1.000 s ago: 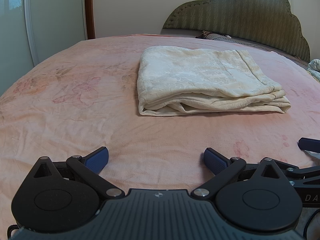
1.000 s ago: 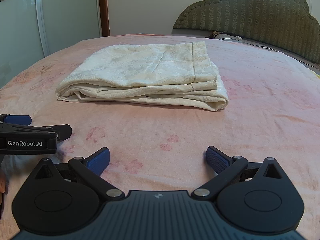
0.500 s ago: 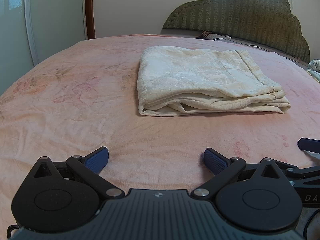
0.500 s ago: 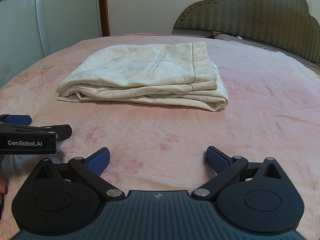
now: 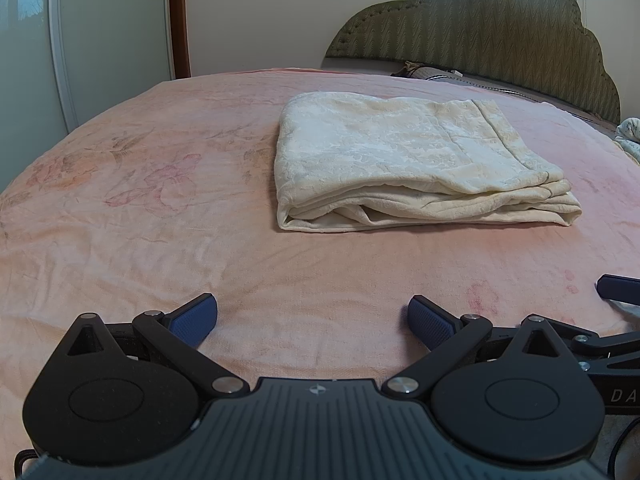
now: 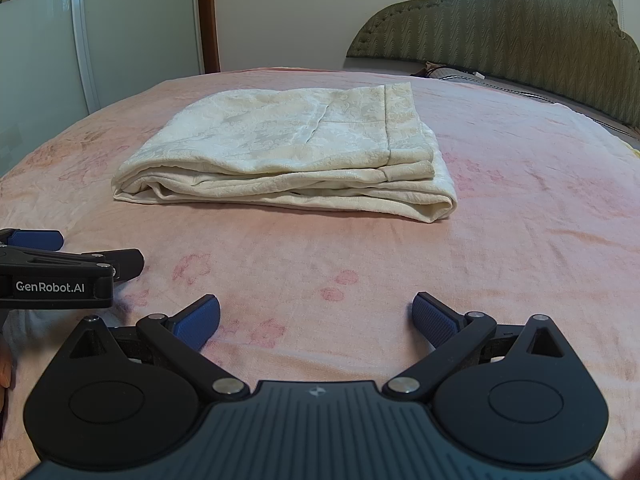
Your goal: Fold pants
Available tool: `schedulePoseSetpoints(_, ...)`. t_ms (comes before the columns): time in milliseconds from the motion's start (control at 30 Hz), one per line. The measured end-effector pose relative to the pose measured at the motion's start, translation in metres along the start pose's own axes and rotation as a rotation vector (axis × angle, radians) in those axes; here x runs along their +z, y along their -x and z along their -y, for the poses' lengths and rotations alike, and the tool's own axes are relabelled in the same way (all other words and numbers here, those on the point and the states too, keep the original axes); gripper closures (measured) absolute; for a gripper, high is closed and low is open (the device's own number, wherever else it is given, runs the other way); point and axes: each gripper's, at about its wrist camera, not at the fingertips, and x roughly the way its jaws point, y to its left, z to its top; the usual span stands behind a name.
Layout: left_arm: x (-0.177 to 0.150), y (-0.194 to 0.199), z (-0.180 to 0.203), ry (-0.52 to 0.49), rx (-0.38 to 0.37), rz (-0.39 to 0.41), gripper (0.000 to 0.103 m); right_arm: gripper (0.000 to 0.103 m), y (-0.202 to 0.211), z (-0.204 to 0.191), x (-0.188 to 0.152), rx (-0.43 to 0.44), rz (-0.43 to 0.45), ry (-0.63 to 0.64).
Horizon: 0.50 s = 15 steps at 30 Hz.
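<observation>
Cream patterned pants (image 5: 404, 160) lie folded into a flat rectangular stack on the pink bedspread (image 5: 160, 208); they also show in the right wrist view (image 6: 296, 152). My left gripper (image 5: 313, 318) is open and empty, low over the bedspread, well short of the stack. My right gripper (image 6: 316, 316) is open and empty, likewise short of the stack. The left gripper's body (image 6: 60, 276) shows at the left edge of the right wrist view; a tip of the right gripper (image 5: 618, 286) shows at the right edge of the left wrist view.
A green padded headboard (image 5: 480, 28) stands behind the bed at the far right. White wardrobe doors (image 5: 100, 40) and a brown door frame (image 5: 180, 20) are at the far left. A pale bundle of cloth (image 5: 630, 136) lies at the bed's right edge.
</observation>
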Motion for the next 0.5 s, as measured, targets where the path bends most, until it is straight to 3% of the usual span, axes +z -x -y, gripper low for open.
schedulePoseSetpoints(500,-0.0002,0.0013,0.0001,0.003,-0.003,0.001,0.000,0.000,0.0000,0.0001,0.0005,0.000,0.000,0.000)
